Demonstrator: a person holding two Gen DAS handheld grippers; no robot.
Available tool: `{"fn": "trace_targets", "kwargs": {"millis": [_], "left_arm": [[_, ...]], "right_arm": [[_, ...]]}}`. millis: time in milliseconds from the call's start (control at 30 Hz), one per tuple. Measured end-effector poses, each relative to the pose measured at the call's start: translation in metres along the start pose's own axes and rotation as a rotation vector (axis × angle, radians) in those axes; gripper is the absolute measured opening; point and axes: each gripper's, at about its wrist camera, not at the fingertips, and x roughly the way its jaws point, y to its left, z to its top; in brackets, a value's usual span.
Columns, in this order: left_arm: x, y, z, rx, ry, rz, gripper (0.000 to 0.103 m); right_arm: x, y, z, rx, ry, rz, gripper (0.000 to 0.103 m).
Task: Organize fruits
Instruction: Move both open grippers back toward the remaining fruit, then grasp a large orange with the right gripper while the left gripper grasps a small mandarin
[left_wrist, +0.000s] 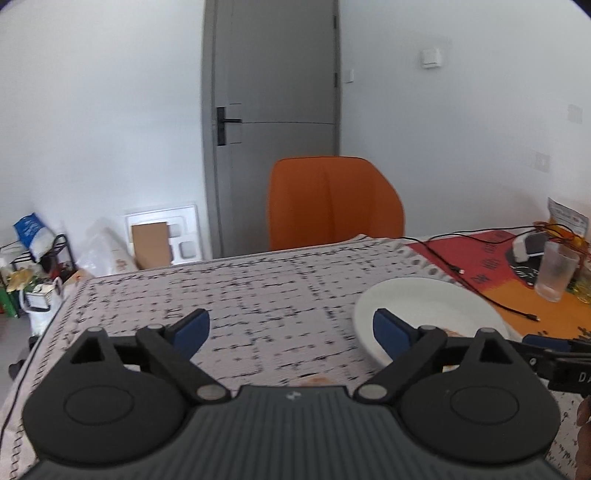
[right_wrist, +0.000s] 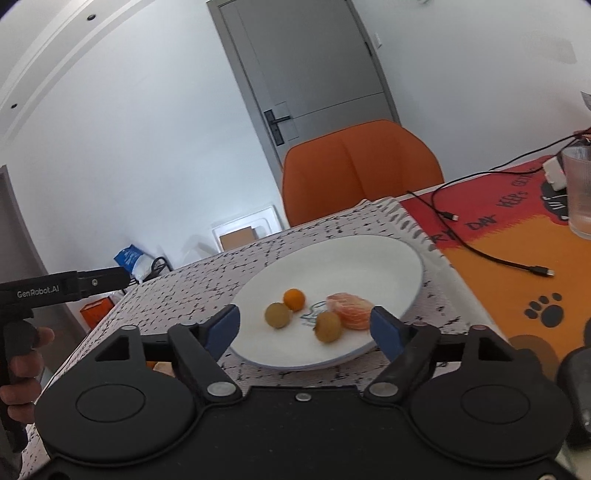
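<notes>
The left gripper (left_wrist: 291, 328) hung with jaws wide and nothing between them, over bare black-speckled white cloth (left_wrist: 258, 295) on the desk; its right pad overlapped the near rim of the round white plate (left_wrist: 436, 295). The right gripper (right_wrist: 304, 326) also stood with jaws spread, empty, at the plate's (right_wrist: 351, 258) near edge. Only the right wrist view showed the plate's contents: two yellowish round fruits (right_wrist: 277, 315), a small orange fruit (right_wrist: 294, 299) and a peeled citrus piece (right_wrist: 351, 314), grouped toward the near side. Beyond the plate lay a black cable (right_wrist: 480, 254) on the red-and-orange mat (right_wrist: 517, 240), then a clear ribbed glass (right_wrist: 580, 192). An orange chair (left_wrist: 332, 203) stood past the desk's far edge.
</notes>
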Motion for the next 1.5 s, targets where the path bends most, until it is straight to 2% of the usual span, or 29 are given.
{"fn": "trace_targets", "kwargs": {"millis": [133,333,733,1100,1500], "left_arm": [[-0.009,0.016,-0.002,-0.025,-0.003,0.018,0.095],[-0.021,0.041,-0.007,-0.069,-0.015,0.054,0.095],[-0.037,0.087,-0.022,-0.155,-0.014,0.103,0.095],[-0.039,0.130,-0.049,-0.260,0.031,0.161,0.095],[-0.041,0.165,-0.082,-0.316,0.065,0.143,0.092]], "right_arm": [[0.003,0.014,0.000,-0.020,0.004,0.014,0.090],[0.007,0.035,0.001,-0.053,0.016,0.038,0.092],[0.024,0.082,-0.004,-0.125,0.062,0.098,0.093],[0.042,0.124,-0.011,-0.196,0.127,0.210,0.093],[0.072,0.169,-0.032,-0.270,0.226,0.254,0.091]]}}
